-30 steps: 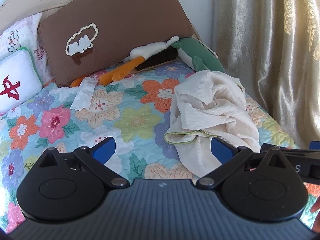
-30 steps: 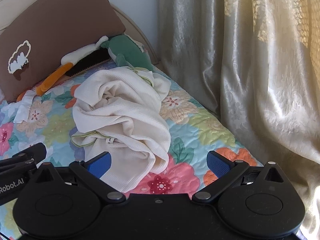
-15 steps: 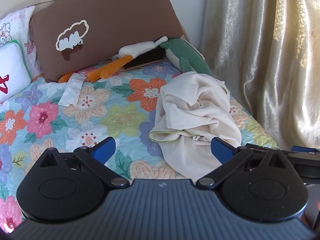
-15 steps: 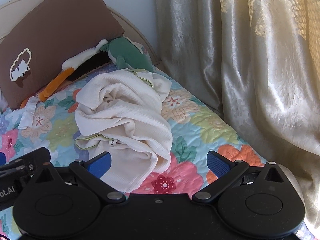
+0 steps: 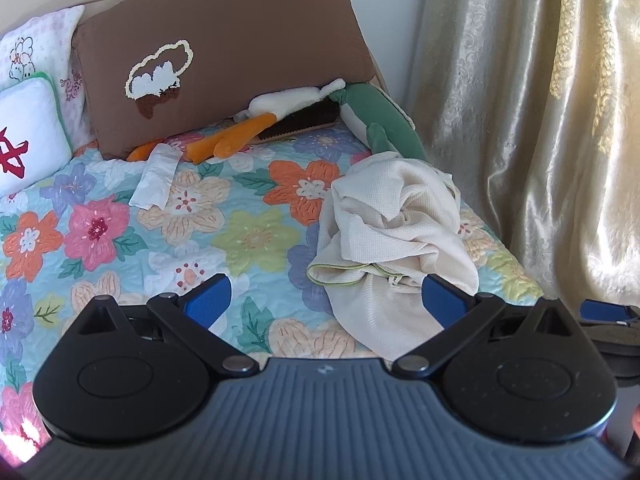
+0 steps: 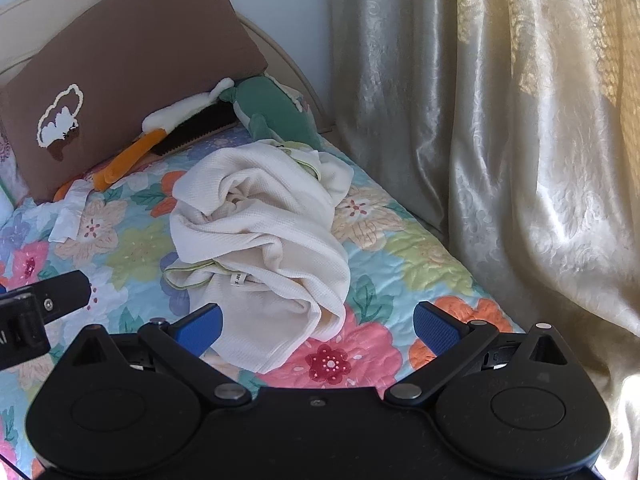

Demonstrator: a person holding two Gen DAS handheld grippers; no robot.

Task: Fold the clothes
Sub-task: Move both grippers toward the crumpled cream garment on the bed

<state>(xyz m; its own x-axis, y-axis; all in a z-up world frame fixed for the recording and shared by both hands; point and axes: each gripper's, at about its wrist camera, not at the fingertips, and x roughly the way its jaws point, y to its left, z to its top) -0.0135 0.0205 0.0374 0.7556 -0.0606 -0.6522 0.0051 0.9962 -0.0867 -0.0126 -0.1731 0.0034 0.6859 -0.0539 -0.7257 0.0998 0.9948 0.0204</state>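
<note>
Crumpled cream waffle-knit garment point(image 5: 394, 236) lies heaped on the floral quilted bed point(image 5: 168, 232), unfolded; left tool point(image 5: 326, 300) and right tool point(image 6: 318, 326) hover near it, both spread wide and empty, probably ready to grasp.

both views are bright with daylight that filters through the curtain point(image 6: 520, 140) on the right, where warm yellow patches glow near overexposure on its upper folds. the bedspread point(image 5: 248, 240) is evenly lit and its colours read clearly, with only soft shadows under the crumpled cream garment point(image 6: 260, 232). focus is sharp at centre. fisheye bending curves the edges, and the corners fall off into dark vignette.
</note>
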